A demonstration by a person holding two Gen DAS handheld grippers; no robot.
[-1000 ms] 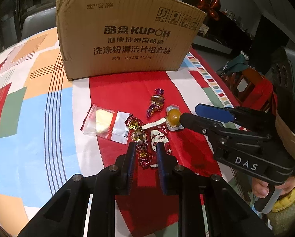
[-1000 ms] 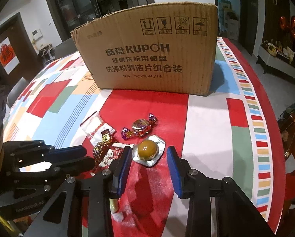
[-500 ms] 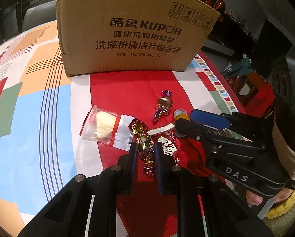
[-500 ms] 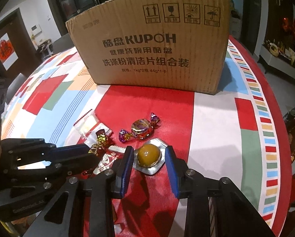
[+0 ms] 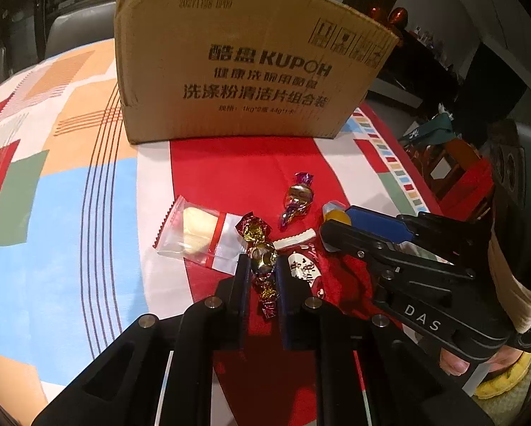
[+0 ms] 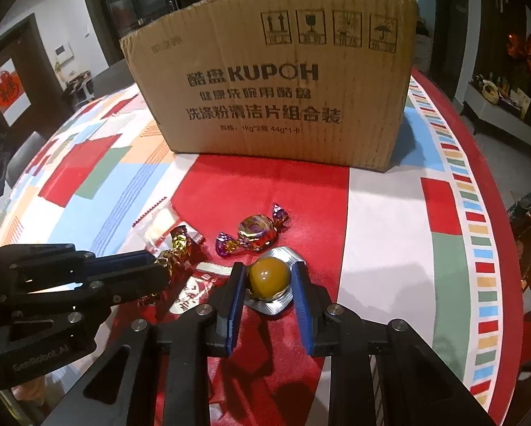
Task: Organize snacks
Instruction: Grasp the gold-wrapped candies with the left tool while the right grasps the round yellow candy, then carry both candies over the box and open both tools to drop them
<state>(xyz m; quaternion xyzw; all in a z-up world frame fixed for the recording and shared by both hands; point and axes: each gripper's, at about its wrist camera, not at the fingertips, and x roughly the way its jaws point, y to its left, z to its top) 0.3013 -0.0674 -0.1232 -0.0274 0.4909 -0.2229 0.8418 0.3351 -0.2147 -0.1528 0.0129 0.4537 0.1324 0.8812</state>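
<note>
- Left wrist view: our left gripper (image 5: 261, 266) has its jaws clamped on the gold foil candy (image 5: 263, 257), on the worktop (image 5: 70, 213) in front of the cardboard box (image 5: 244, 67); clear packet (image 5: 198, 234) just left of it.
- Right wrist view: our right gripper (image 6: 269, 278) jaws are closing around the amber ball in its foil blister (image 6: 269, 278), in front of the box (image 6: 276, 88); purple candy (image 6: 256, 229) lies between blister and box.
</note>
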